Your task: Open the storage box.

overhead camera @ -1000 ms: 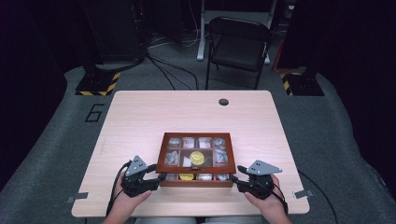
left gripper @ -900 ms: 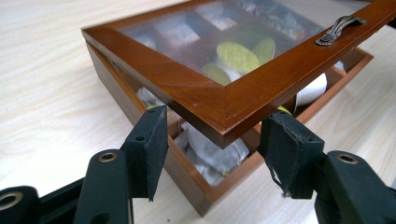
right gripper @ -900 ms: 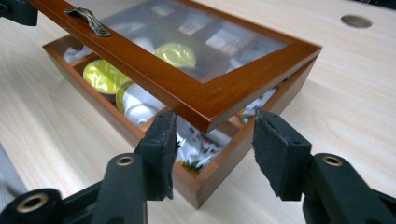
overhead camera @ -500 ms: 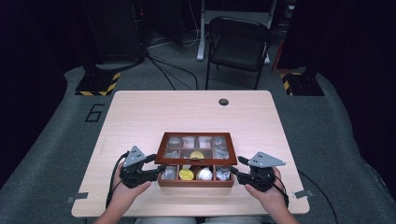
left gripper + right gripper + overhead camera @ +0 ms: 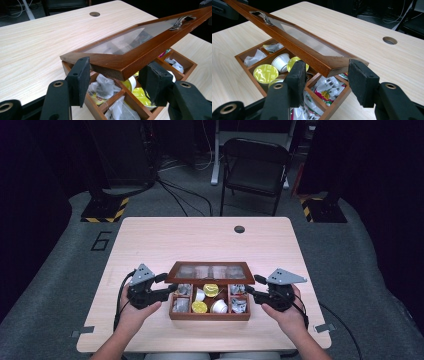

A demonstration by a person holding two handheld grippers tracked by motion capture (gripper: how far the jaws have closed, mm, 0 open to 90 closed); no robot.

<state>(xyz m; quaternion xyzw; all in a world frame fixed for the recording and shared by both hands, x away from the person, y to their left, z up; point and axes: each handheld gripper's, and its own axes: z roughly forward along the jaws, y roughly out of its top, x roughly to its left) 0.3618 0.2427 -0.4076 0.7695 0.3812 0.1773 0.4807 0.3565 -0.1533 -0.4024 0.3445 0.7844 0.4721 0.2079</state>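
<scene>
Both grippers, left gripper (image 5: 167,290) and right gripper (image 5: 250,291), are clamping the lid (image 5: 210,272) (glass-paned); lifting evenly is advisable.

The high view looks forward and down from above the person's side of the table (image 5: 150,240), taking in the whole wooden box (image 5: 210,312) and a chair (image 5: 255,167) beyond it. Each gripper view sits low and close at one end of the box (image 5: 100,105), facing across it; both share its raised lid (image 5: 294,42).

Lid (image 5: 211,271) tilted over box (image 5: 209,314) — 2 grippers flanking it.
</scene>
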